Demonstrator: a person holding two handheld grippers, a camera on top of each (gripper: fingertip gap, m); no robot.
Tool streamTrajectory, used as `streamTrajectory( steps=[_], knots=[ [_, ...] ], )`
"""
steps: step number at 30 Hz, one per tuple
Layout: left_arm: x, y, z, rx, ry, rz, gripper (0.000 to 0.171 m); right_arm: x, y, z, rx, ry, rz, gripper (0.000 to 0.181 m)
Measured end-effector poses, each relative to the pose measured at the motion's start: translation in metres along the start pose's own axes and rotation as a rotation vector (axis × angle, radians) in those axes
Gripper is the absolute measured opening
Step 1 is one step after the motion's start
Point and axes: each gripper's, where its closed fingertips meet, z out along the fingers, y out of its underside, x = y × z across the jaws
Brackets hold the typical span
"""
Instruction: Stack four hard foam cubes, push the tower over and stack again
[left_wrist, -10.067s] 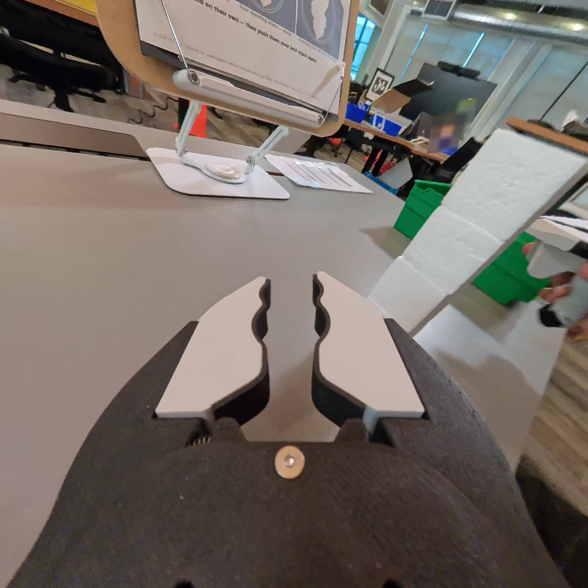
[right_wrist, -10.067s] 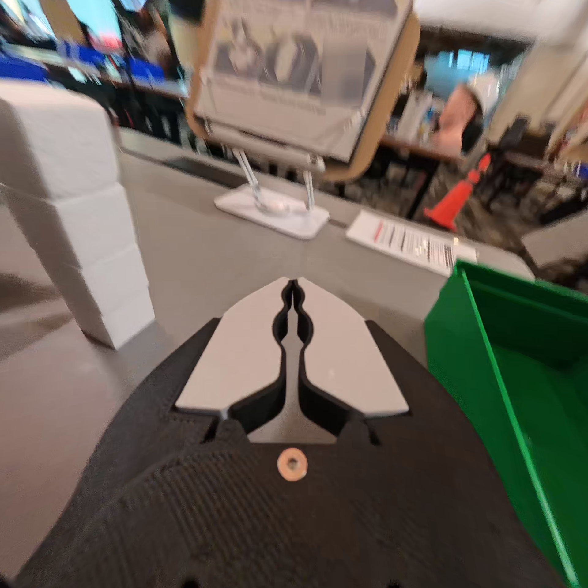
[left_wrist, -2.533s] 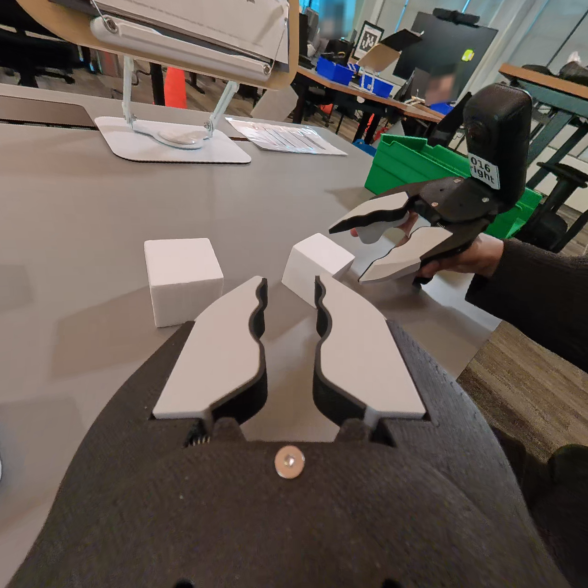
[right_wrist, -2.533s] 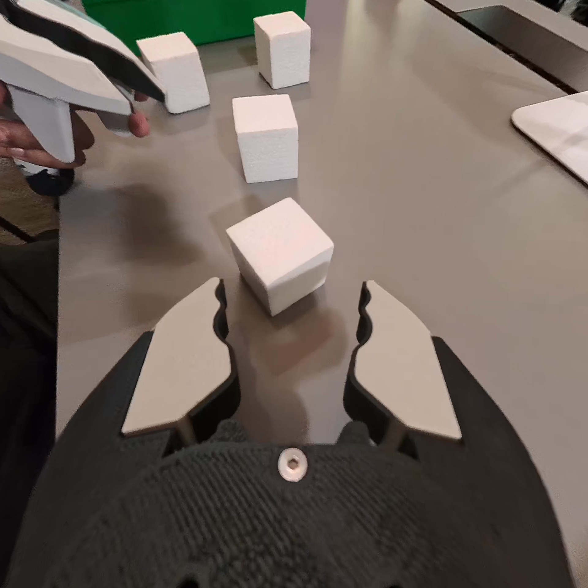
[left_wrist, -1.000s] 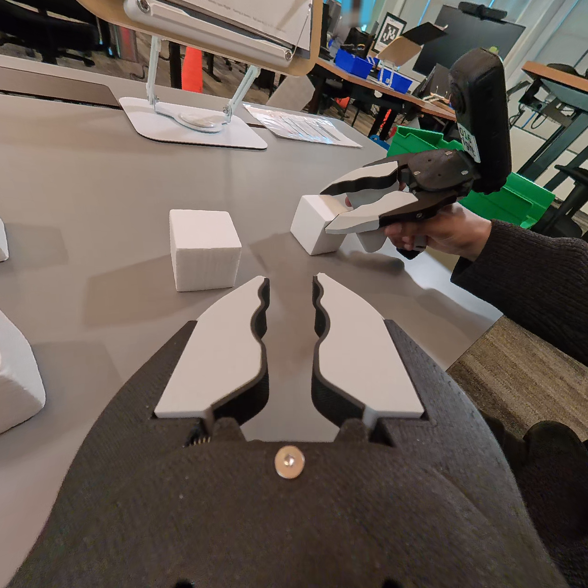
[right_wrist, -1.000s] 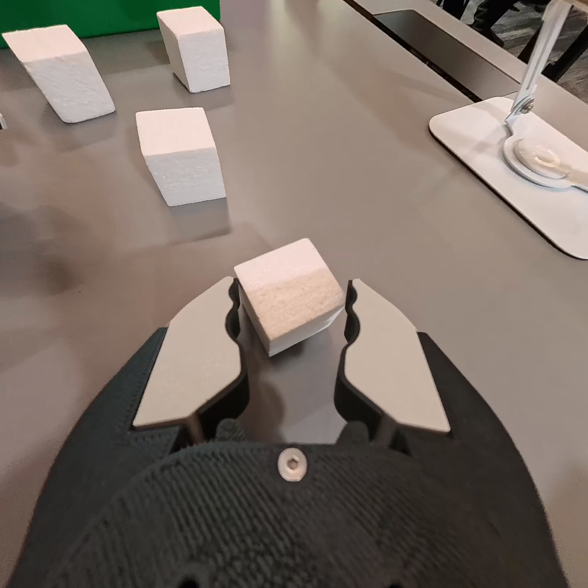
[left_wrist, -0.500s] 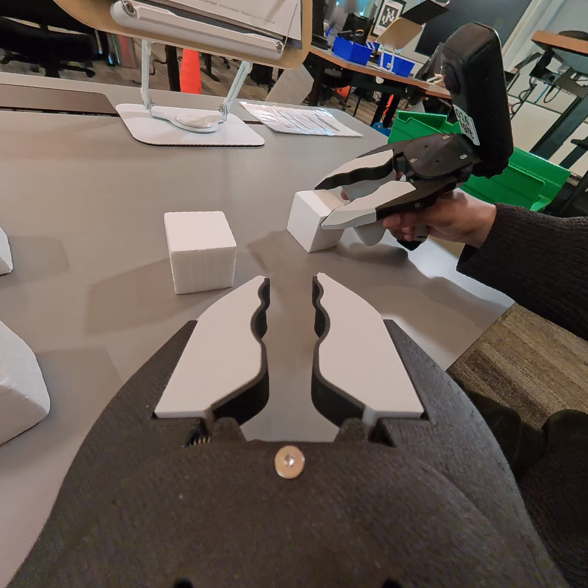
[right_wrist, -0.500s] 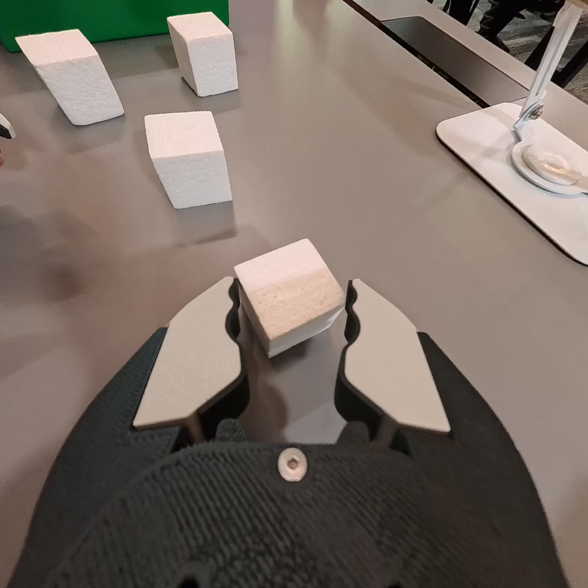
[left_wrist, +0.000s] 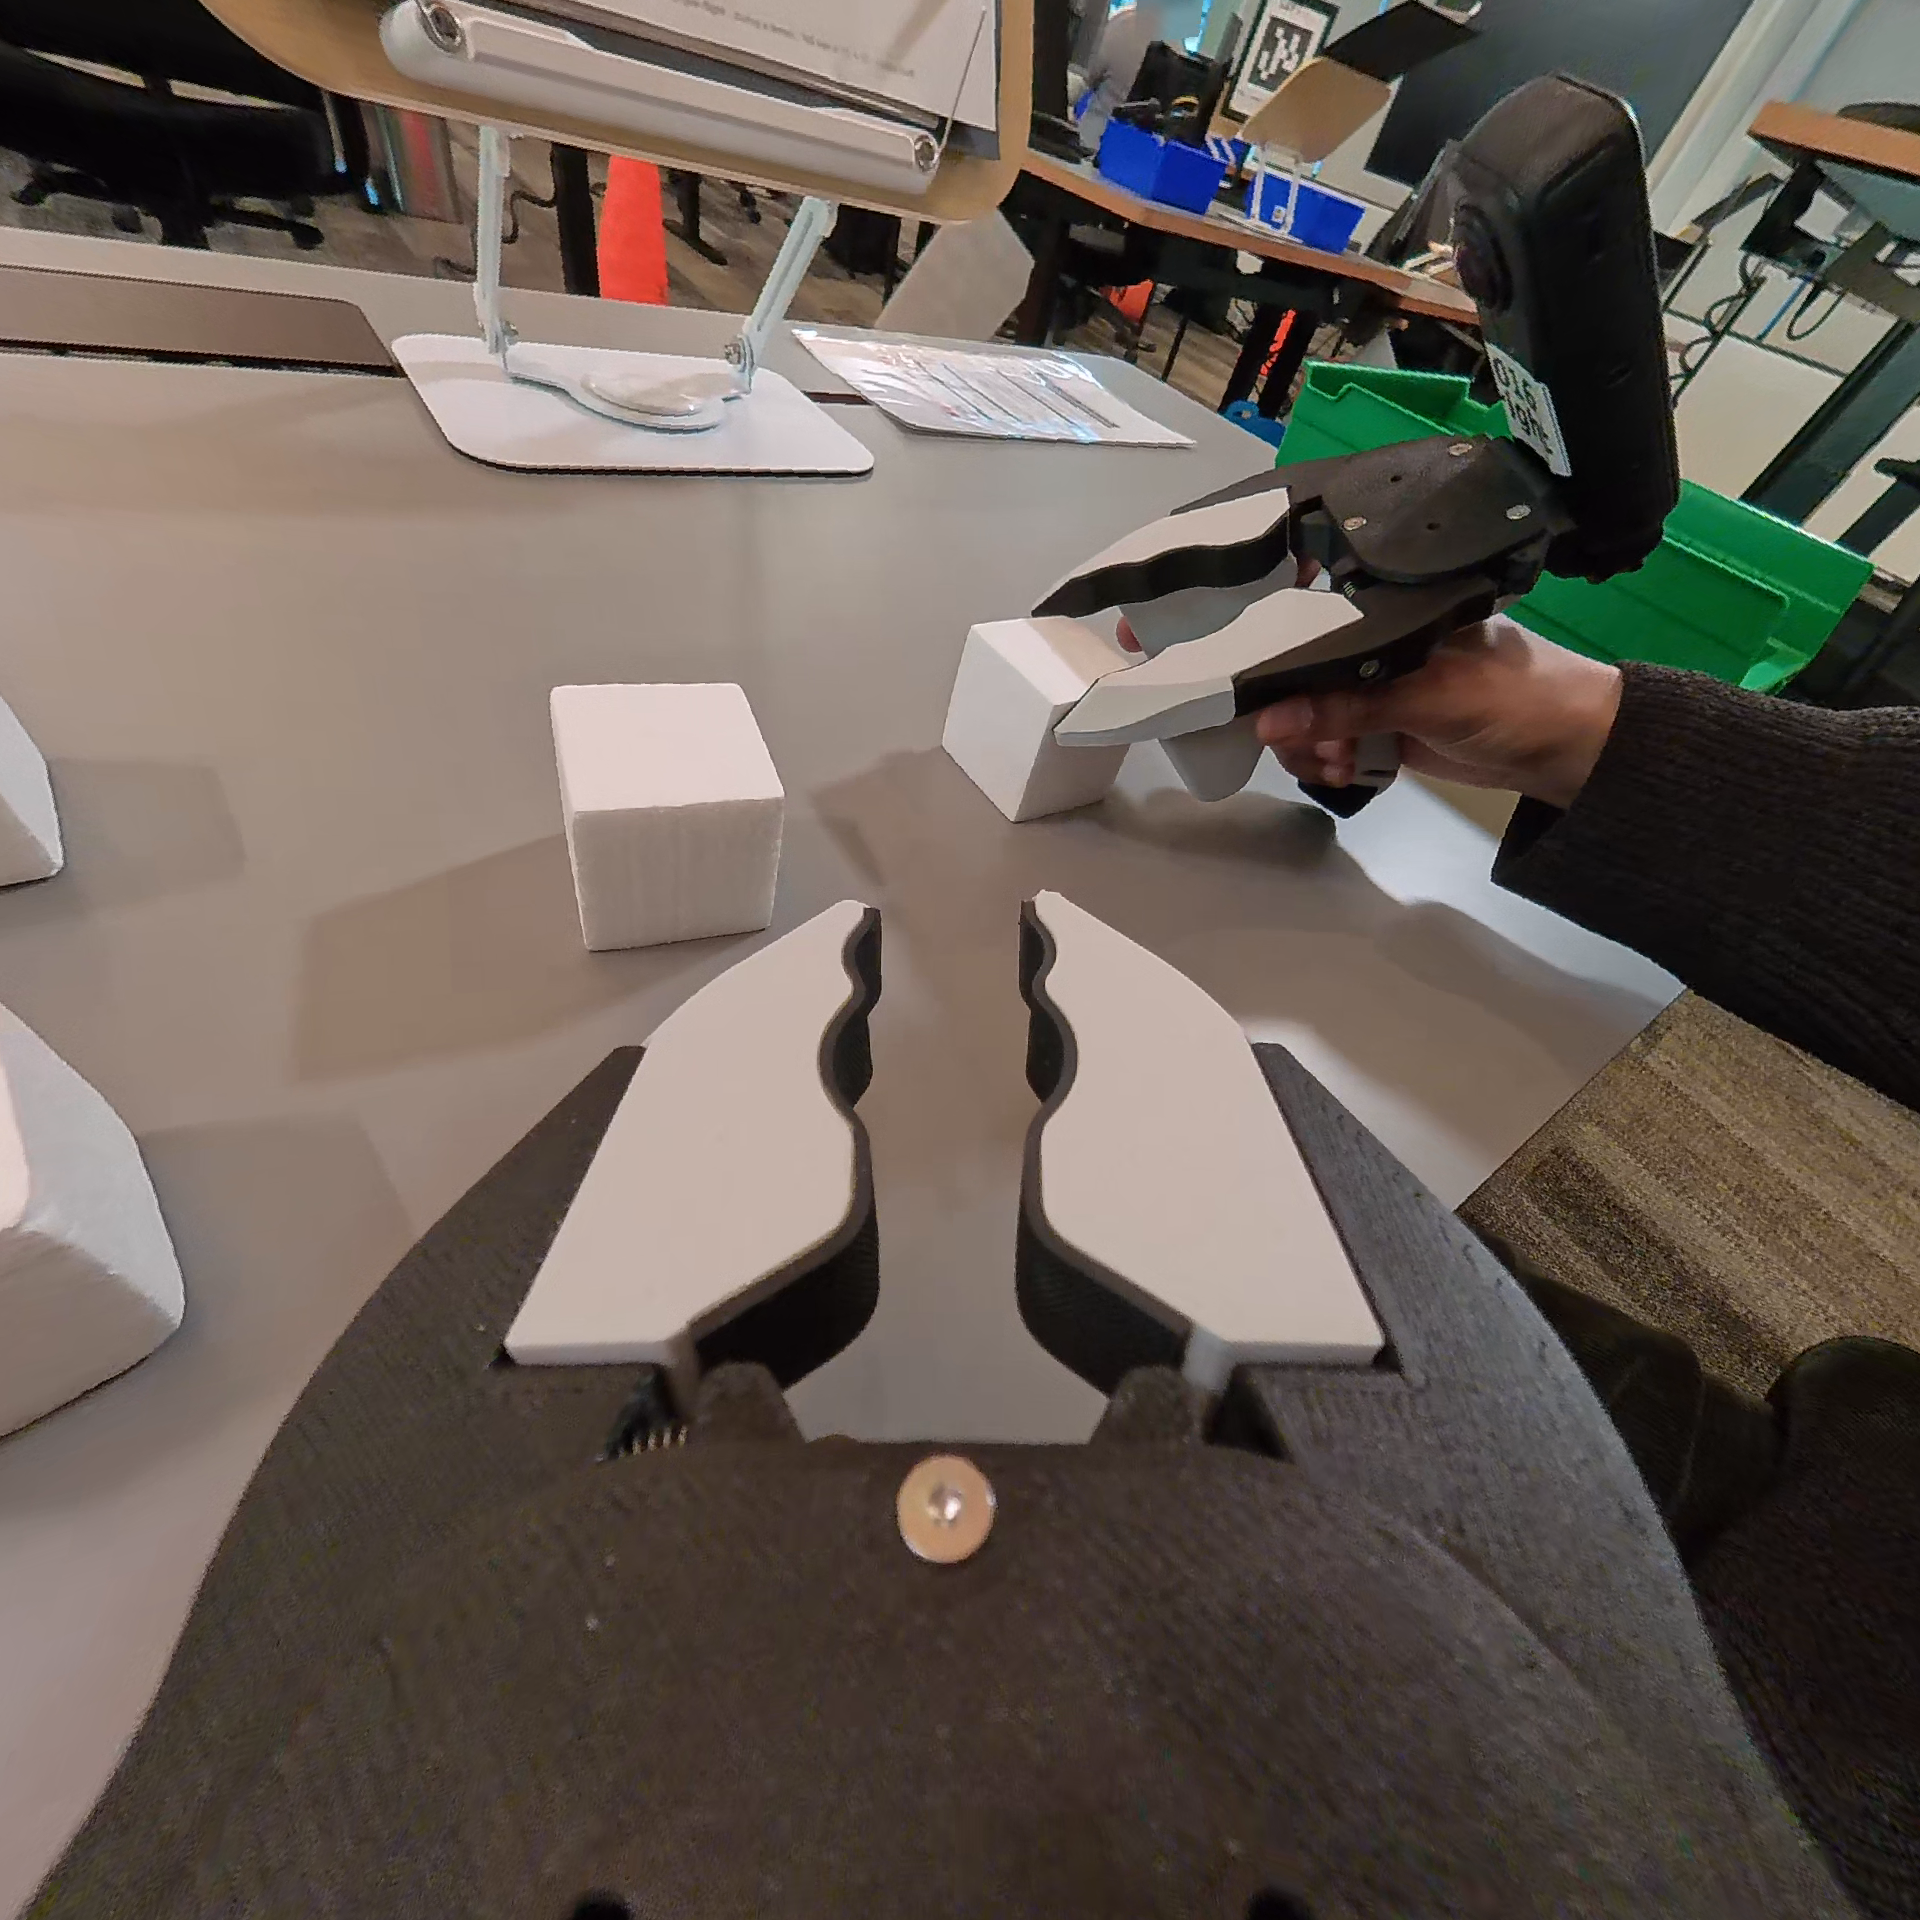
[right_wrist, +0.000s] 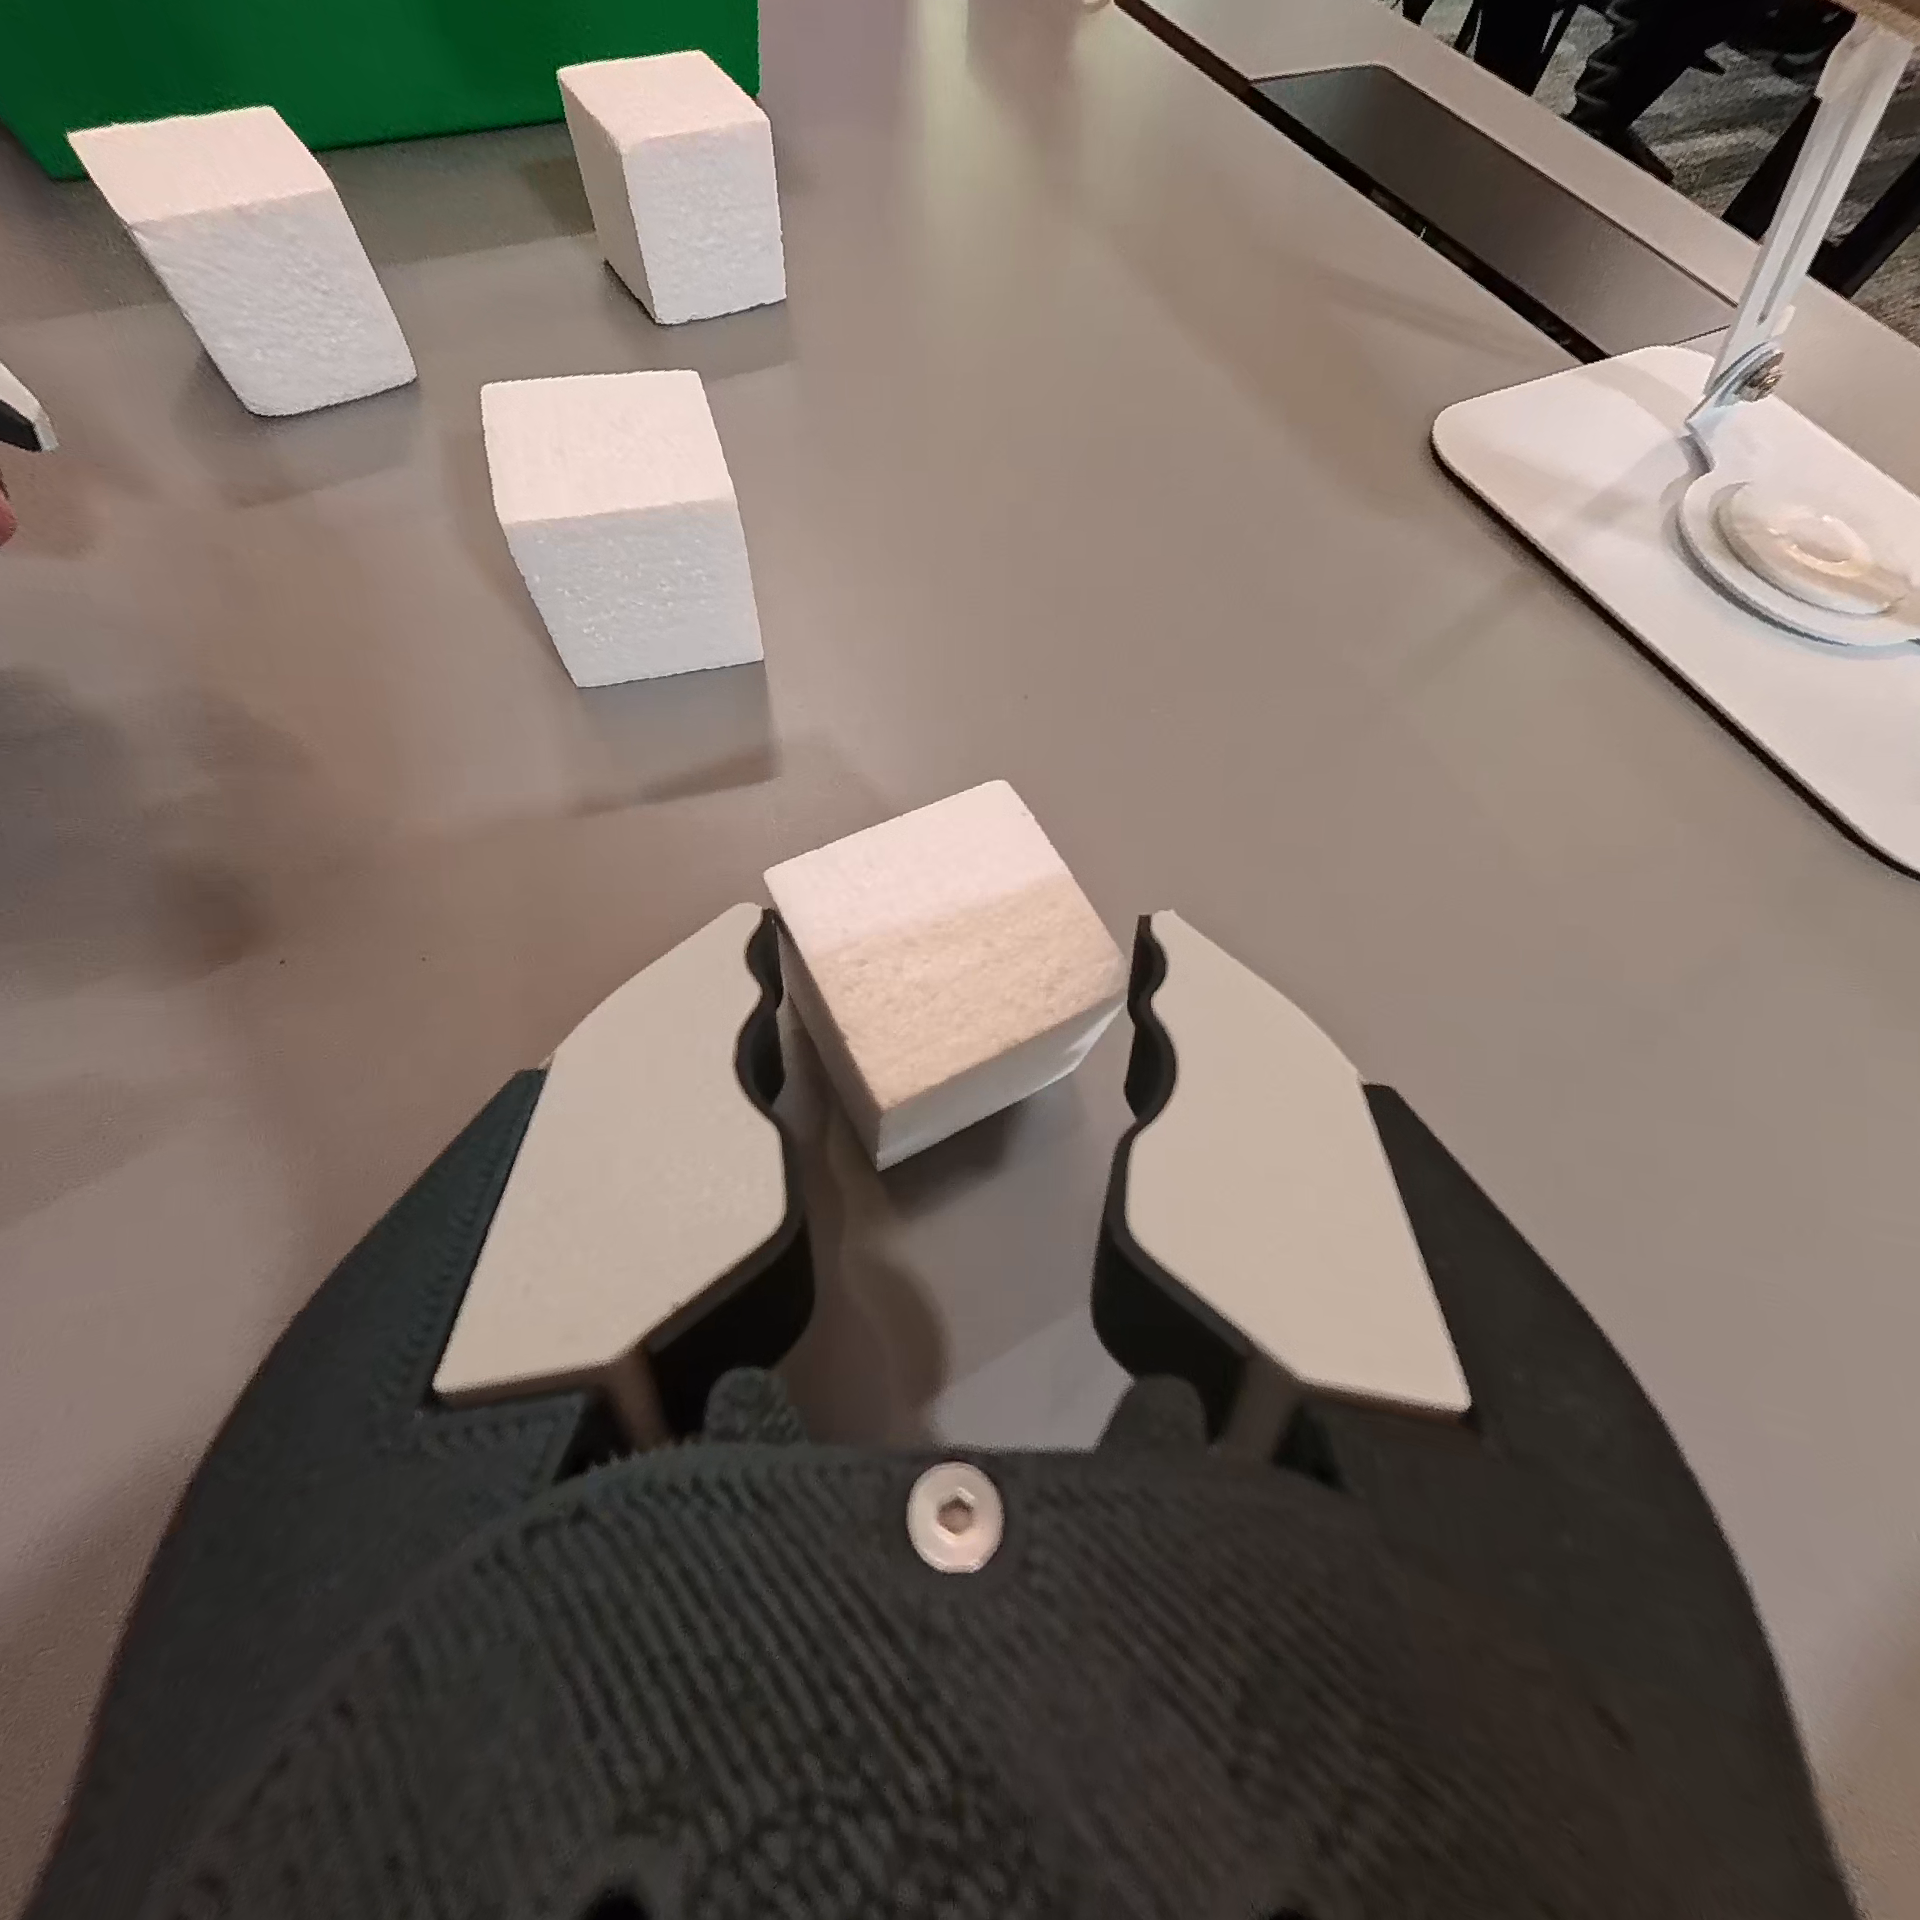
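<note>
Several white foam cubes lie scattered on the grey table (left_wrist: 312, 582). My right gripper (right_wrist: 951, 920) is shut on one foam cube (right_wrist: 945, 997), which sits skewed between the fingertips, low over the table. The left wrist view shows this right gripper (left_wrist: 1049, 673) with its fingers on either side of that cube (left_wrist: 1013, 717), held by a hand in a dark sleeve. My left gripper (left_wrist: 951, 914) is open with a narrow gap and empty. It is nearest to a second cube (left_wrist: 665, 810), just ahead and to the left of its tips.
Three more cubes (right_wrist: 618, 530) (right_wrist: 675, 187) (right_wrist: 249, 249) stand beyond the held one, near a green bin (right_wrist: 312, 52). A white document stand base (left_wrist: 634, 416) and a paper sheet (left_wrist: 987, 395) lie at the far side. Another green bin (left_wrist: 1714, 582) stands past the table's right edge.
The foam stack seen 10 s ago now lies as scattered cubes. My right gripper was open 2.5 s ago and has shut on one cube. Little has moved in the last second.
</note>
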Motion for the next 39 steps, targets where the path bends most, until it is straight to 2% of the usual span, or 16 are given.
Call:
streamTrajectory(
  steps=[30, 39],
  knots=[
    [0.000, 0.002, 0.001, -0.010, 0.001, 0.002, 0.025, -0.003, -0.002, -0.001, 0.013, 0.002, -0.026, 0.070],
    [0.003, 0.001, 0.003, -0.010, 0.012, 0.002, 0.025, -0.003, -0.003, -0.016, 0.043, -0.018, -0.027, 0.074]
  ],
)
